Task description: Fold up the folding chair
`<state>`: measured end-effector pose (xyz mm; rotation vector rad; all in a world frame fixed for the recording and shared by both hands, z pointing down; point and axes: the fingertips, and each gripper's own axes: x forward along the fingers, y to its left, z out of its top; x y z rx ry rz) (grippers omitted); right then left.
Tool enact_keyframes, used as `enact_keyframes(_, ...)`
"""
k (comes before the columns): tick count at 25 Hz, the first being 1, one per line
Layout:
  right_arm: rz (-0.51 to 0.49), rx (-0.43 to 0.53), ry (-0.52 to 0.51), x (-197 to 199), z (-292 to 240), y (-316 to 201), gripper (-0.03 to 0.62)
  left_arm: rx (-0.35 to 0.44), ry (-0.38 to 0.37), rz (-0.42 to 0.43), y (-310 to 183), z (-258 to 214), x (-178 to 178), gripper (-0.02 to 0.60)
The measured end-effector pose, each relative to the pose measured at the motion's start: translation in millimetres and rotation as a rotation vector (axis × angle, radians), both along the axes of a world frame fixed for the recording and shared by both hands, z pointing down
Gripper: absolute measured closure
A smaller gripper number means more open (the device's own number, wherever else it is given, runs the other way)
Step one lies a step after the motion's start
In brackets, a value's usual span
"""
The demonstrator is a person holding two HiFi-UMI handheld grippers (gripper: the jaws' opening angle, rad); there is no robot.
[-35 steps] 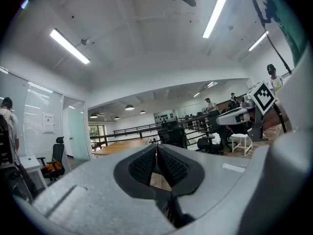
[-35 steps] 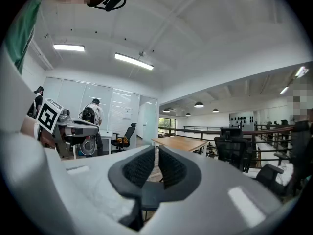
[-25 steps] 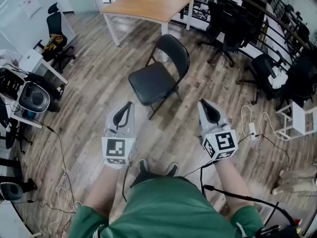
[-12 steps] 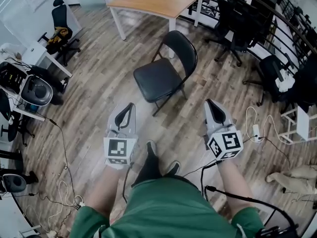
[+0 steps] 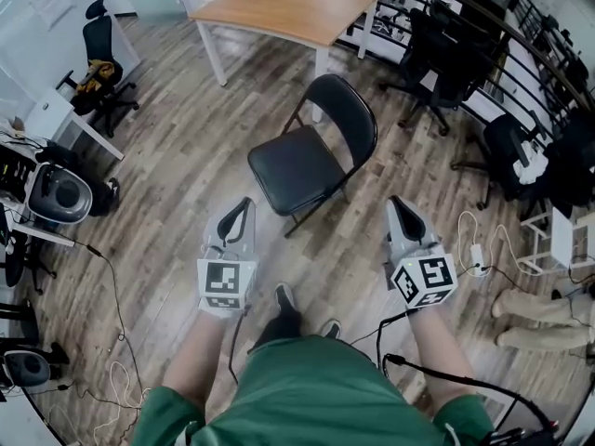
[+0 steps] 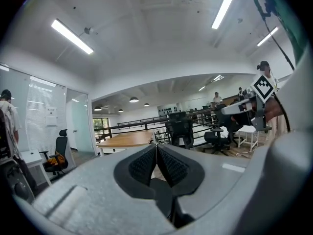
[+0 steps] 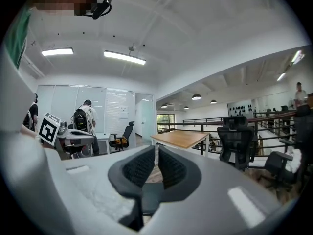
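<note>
A black folding chair stands unfolded on the wood floor, its seat toward me and its backrest at the far right. My left gripper hovers just short of the seat's near left corner, jaws shut and empty. My right gripper is to the right of the chair's legs, also shut with nothing in it. Neither touches the chair. The left gripper view shows the left gripper with pads pressed together; the right gripper view shows the right gripper the same. Both gripper bodies hide the chair there.
A wooden table stands behind the chair. Black office chairs crowd the right, another is at far left. Cables lie on the floor at right; a desk with equipment is at left. A person stands by a desk.
Both grippers have moved forward toward the chair as I stepped closer, and the chair now sits nearer to their tips. The jaws stayed shut throughout.
</note>
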<state>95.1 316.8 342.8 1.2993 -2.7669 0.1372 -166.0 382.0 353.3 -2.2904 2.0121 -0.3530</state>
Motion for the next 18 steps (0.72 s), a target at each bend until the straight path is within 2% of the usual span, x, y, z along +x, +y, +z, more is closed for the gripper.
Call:
enact_keyframes(9, 0.056, -0.038, 0.021, -64.5, 13.7, -45.6, 0.568, -0.037, 0.023, 0.020, -63.5, 37.1, -84.8, 0.566)
enact_keyframes(18, 0.077, -0.062, 0.050, -89.4, 17.5, -71.5, 0.568, -0.101, 0.013, 0.031, -100.0, 72.1, -123.3, 0.566)
